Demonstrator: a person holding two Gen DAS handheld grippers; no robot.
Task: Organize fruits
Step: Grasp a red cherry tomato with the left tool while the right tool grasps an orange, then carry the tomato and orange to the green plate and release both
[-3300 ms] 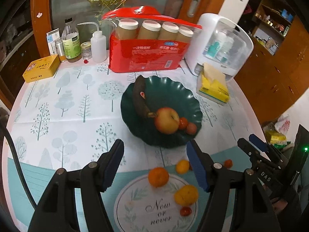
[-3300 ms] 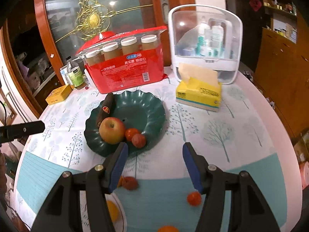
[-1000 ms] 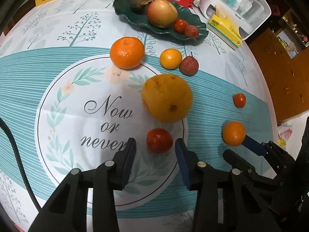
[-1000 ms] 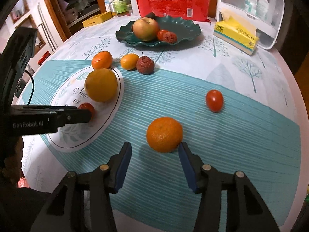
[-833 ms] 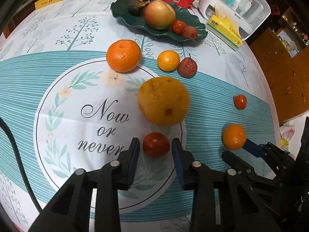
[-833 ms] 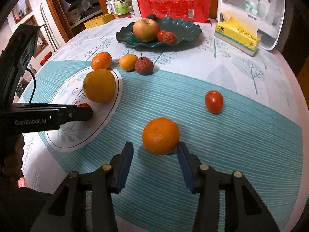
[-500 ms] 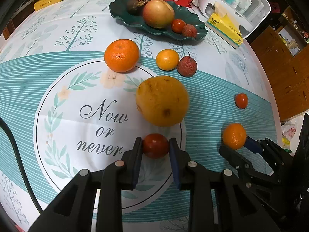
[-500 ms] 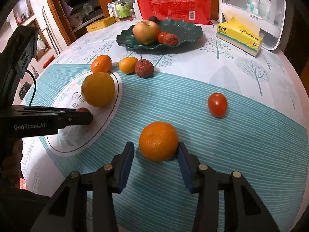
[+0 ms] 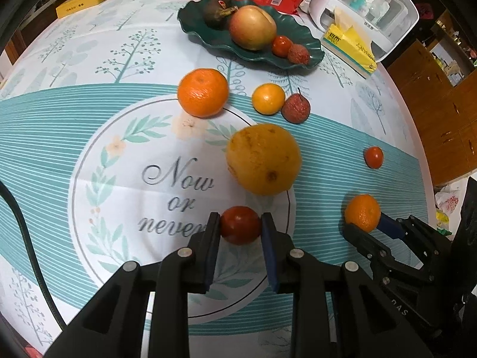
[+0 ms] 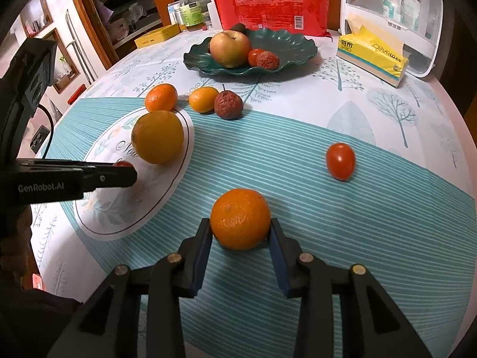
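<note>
My left gripper (image 9: 241, 226) is shut on a small red tomato (image 9: 240, 224) that rests on the tablecloth. My right gripper (image 10: 241, 229) is shut on a mandarin (image 10: 240, 218), also on the cloth; it shows in the left wrist view (image 9: 362, 212) too. A dark green plate (image 9: 199, 24) at the back holds an apple (image 9: 252, 27), a dark banana, a tomato and a lychee. Loose on the cloth lie a large yellow orange (image 9: 263, 159), another mandarin (image 9: 202, 92), a small orange (image 9: 268, 99), a lychee (image 9: 295, 109) and a cherry tomato (image 9: 373, 157).
A red pack of paper cups (image 10: 269, 0), a white storage box (image 10: 393, 15), a yellow tissue pack (image 10: 372, 53), bottles and a yellow tin (image 10: 156, 37) stand behind the plate. The round table's edge runs close on the right (image 10: 465, 137).
Both grippers moved forward and closed: the left pads now press the red tomato, the right pads now press the mandarin. The fruits on the cloth have not shifted.
</note>
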